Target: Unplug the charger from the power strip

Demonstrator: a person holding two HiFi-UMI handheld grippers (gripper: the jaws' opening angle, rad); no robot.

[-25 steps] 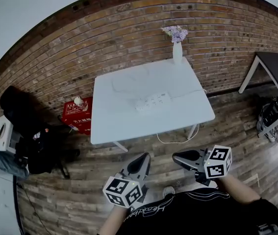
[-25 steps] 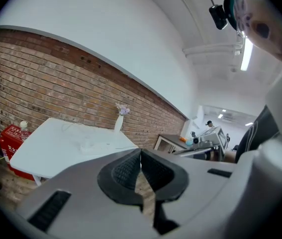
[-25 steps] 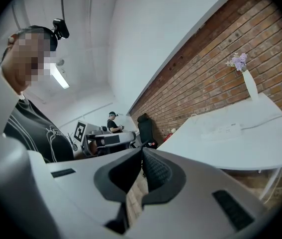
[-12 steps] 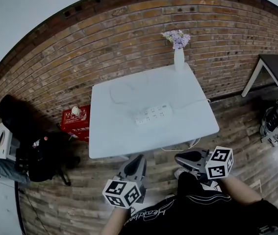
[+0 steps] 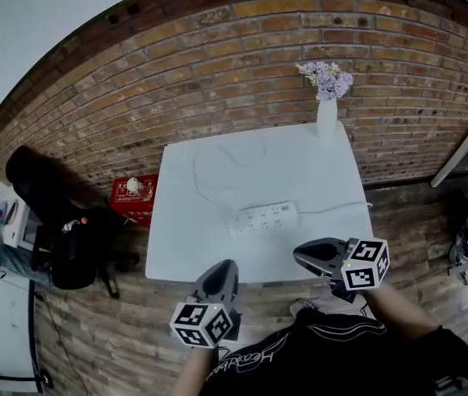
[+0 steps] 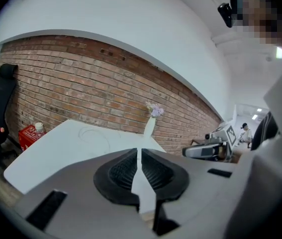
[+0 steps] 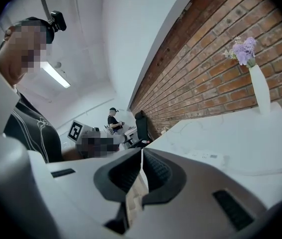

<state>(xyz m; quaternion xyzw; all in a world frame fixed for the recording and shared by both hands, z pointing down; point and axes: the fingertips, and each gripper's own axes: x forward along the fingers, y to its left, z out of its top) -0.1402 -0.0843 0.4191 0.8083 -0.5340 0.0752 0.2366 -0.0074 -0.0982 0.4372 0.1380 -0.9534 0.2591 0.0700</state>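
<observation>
A white power strip (image 5: 262, 218) lies near the middle of the white table (image 5: 184, 246), and it also shows as a flat block (image 7: 210, 158) in the right gripper view. A thin white cable (image 5: 205, 180) loops from it across the tabletop. The charger itself is too small to make out. My left gripper (image 5: 224, 265) hovers at the table's front edge, jaws shut and empty (image 6: 137, 168). To its right, my right gripper (image 5: 300, 253) is over the front edge near the strip, also shut with nothing in it (image 7: 141, 171).
A white vase of purple flowers (image 5: 327, 110) stands at the table's back right corner, against the brick wall. Left of the table are a red crate with a bottle (image 5: 133, 195), a black chair (image 5: 40, 188) and a black bag (image 5: 77, 258). A person stands far off (image 7: 113, 121).
The table has come nearer in the head view. Both grippers have moved forward from over the floor to the table's front edge, still shut.
</observation>
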